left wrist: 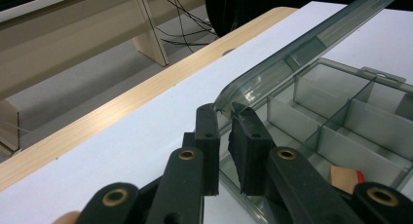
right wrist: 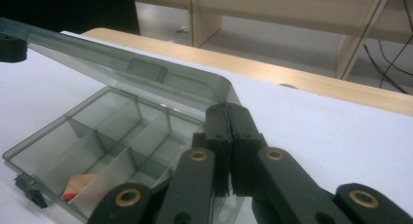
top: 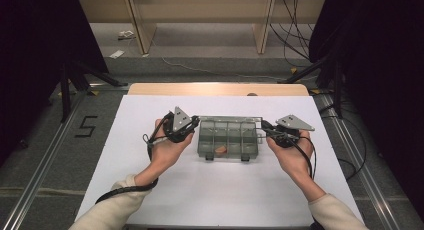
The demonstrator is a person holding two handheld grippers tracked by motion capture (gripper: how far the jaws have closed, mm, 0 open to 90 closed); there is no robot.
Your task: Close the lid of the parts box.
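Note:
A clear grey compartment box (top: 201, 140) lies mid-table with its lid (top: 230, 118) tilted up at the back. A small brown and red piece (top: 220, 150) rests in a front compartment, and it is also in the left gripper view as the piece (left wrist: 343, 177) and in the right gripper view as the piece (right wrist: 78, 185). My left gripper (top: 196, 121) is at the lid's left corner. Up close, the left gripper (left wrist: 224, 112) has the lid (left wrist: 292, 53) corner pinched between its tips. My right gripper (right wrist: 227, 109) is shut on the lid (right wrist: 146, 75) at its right corner.
The box sits on a white sheet (top: 215, 190) over a wooden table (top: 215, 89). Two dark latches (top: 209, 157) stick out at the box's front. Wooden furniture legs (top: 142, 30) and cables (top: 295, 35) are on the floor beyond the table.

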